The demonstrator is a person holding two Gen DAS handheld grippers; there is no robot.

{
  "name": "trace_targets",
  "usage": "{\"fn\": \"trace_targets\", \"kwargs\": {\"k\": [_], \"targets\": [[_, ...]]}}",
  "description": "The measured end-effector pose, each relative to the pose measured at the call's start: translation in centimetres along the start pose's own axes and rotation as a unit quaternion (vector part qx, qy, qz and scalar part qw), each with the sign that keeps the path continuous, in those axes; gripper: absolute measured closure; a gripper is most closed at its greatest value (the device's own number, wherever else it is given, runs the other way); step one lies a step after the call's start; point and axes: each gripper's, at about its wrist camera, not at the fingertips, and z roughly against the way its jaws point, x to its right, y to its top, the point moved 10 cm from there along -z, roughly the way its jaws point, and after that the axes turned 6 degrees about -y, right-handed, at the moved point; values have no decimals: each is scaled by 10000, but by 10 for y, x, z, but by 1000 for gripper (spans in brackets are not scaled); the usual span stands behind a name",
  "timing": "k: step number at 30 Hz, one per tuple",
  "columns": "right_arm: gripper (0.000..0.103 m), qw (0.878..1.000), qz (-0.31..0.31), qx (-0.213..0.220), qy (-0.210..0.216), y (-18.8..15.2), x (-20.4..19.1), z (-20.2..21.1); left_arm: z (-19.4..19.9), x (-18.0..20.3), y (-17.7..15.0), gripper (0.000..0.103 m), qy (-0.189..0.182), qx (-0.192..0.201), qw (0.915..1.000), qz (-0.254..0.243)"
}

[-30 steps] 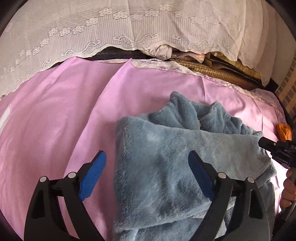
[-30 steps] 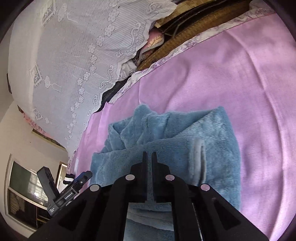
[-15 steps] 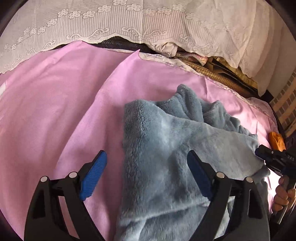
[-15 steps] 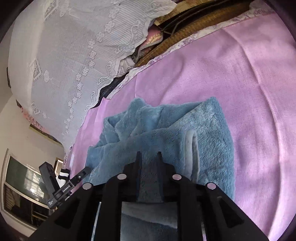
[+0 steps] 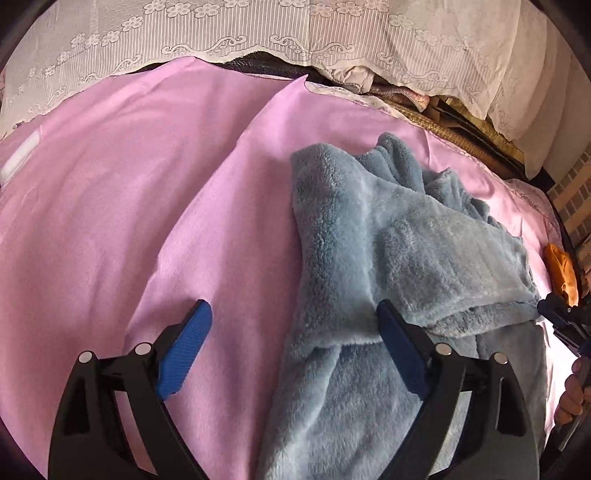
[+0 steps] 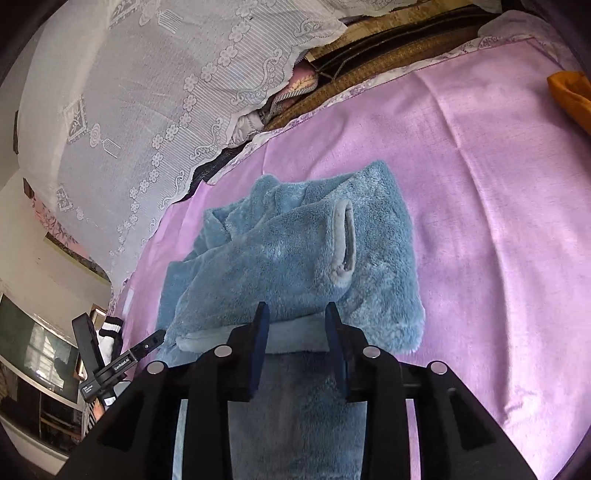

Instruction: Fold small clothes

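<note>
Garment: blue fleece top (image 6: 295,258), partly folded, lying on the pink sheet (image 5: 147,221) of a bed; one sleeve with its cuff (image 6: 345,243) is laid across the body.
Left tool (image 5: 291,339): fingers spread wide; its right finger (image 5: 397,350) sits over the fleece at the folded edge, its left finger over bare sheet; nothing pinched.
Right tool (image 6: 295,325): its jaws have just been opening and now stand part-way apart, the lower fold of the fleece in the gap; the pads do not press on it.
Surroundings: white lace cloth (image 5: 332,33) along the far edge of the bed; an orange item (image 6: 572,96) on the sheet, well apart from the garment.
</note>
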Motion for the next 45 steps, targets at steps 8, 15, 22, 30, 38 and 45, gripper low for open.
{"fn": "trace_targets", "kwargs": {"k": [8,15,22,30,38,45], "targets": [[71,9960,850,-198,180,-67,-40,24,37,74,-42,15,-508,116,9936,-999],[65,9944,941,-459,-114,-120,-9,38,29,60,-103,15,-29,-412,9906,-1306],[65,9978,643,-125,-75,-140,22,84,80,43,-139,12,221,-61,9889,-1465],[44,9932,919,255,-663,-156,20,114,119,18,-154,12,38,101,9948,-1015],[42,9989,339,21,-323,-167,37,106,96,23,-171,9,-170,-306,9949,-950],[42,9921,908,267,-820,-159,14,110,116,33,-159,9,632,234,9888,-1333]]}}
